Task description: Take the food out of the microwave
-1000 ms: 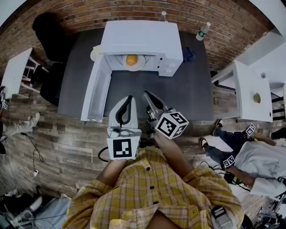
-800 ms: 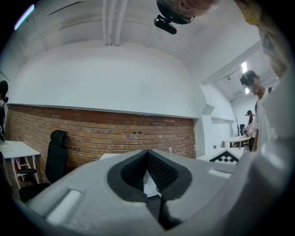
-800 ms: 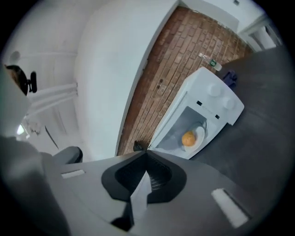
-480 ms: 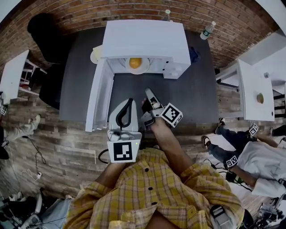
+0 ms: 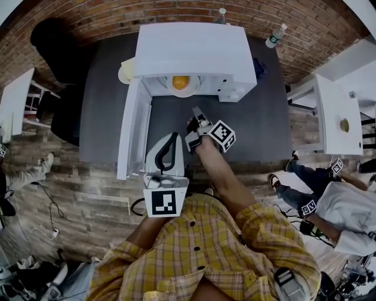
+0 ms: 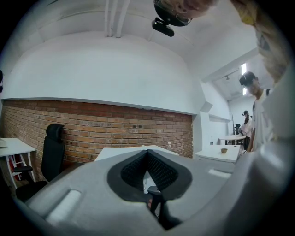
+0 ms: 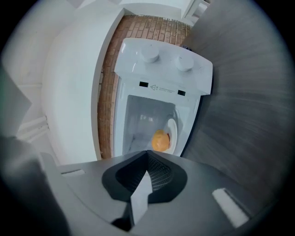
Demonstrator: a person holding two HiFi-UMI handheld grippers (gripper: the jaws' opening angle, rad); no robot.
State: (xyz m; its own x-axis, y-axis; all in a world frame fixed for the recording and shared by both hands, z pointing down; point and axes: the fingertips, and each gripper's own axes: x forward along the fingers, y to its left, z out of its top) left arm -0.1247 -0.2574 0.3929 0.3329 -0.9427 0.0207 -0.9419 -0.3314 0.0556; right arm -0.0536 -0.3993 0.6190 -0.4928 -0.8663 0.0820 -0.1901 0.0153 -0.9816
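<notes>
A white microwave (image 5: 194,50) stands on a dark grey table (image 5: 252,129), its door (image 5: 134,129) swung open to the left. Inside it an orange piece of food (image 5: 180,82) lies on a white plate (image 5: 189,89). My right gripper (image 5: 195,110) reaches over the table, short of the opening, its jaws shut and empty. The right gripper view, rolled sideways, shows the food (image 7: 160,140) and the plate (image 7: 172,131) beyond the closed tips (image 7: 147,153). My left gripper (image 5: 174,136) hangs back near my body, shut and empty; its camera looks over the microwave top (image 6: 124,151) at a brick wall.
Two water bottles (image 5: 274,35) (image 5: 221,14) stand at the back of the table. A black chair (image 5: 53,41) is at the back left. White side tables (image 5: 14,100) (image 5: 332,114) flank the area. A seated person (image 5: 329,203) is at the right.
My right gripper has moved forward over the table toward the open microwave. The left gripper has stayed near my body.
</notes>
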